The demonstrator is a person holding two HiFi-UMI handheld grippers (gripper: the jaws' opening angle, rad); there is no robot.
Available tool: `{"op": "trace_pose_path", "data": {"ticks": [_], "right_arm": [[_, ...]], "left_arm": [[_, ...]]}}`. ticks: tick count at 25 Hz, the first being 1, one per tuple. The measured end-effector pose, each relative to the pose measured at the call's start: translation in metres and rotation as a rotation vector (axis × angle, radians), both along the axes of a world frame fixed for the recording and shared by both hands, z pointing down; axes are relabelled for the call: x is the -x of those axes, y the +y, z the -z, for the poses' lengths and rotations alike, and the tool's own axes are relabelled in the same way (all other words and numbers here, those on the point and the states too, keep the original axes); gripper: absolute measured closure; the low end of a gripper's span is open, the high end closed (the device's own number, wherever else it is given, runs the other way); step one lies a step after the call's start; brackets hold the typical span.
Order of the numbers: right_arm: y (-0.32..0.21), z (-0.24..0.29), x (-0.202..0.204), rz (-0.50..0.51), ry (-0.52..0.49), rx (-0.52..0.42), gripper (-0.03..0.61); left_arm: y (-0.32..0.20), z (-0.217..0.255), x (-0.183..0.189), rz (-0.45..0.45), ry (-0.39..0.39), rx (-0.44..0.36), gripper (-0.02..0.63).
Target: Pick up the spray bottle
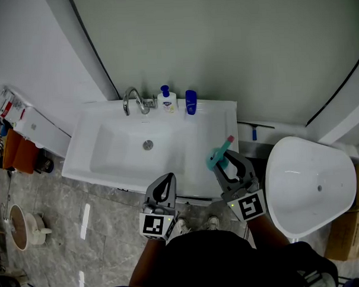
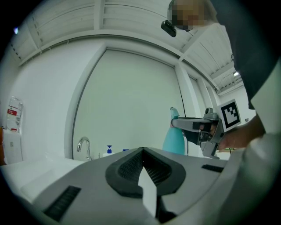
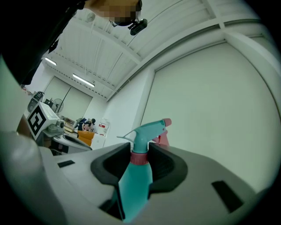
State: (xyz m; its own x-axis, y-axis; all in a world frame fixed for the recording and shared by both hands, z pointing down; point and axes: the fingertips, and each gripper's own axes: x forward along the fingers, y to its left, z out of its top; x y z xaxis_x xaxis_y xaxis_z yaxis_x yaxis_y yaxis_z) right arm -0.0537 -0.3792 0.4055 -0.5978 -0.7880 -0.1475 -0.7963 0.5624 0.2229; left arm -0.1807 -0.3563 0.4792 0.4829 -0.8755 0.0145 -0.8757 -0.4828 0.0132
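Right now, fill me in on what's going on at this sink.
A person stands at a white sink with tongs in each hand. The right tongs are shut on the neck of a teal spray bottle, held over the sink's right side. The left tongs are shut and empty, near the front edge. A soap dispenser and a blue bottle stand by the faucet.

teal spray bottle (image 3: 134,180), pink collar; upright; clamped in right tool (image 3: 139,153)

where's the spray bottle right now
In the head view the spray bottle is right of centre, clamped at its neck in the right gripper, over the right front part of the sink.
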Motion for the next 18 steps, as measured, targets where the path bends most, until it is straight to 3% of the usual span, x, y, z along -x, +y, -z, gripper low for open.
{"op": "trace_pose_path", "data": {"ticks": [18], "right_arm": [[0.0035,0.0009,0.0016,-0.002,-0.006,-0.011,0.449]], "left_arm": [[0.0027,0.0075,0.0023,0.009,-0.006,0.025,0.617]]}}
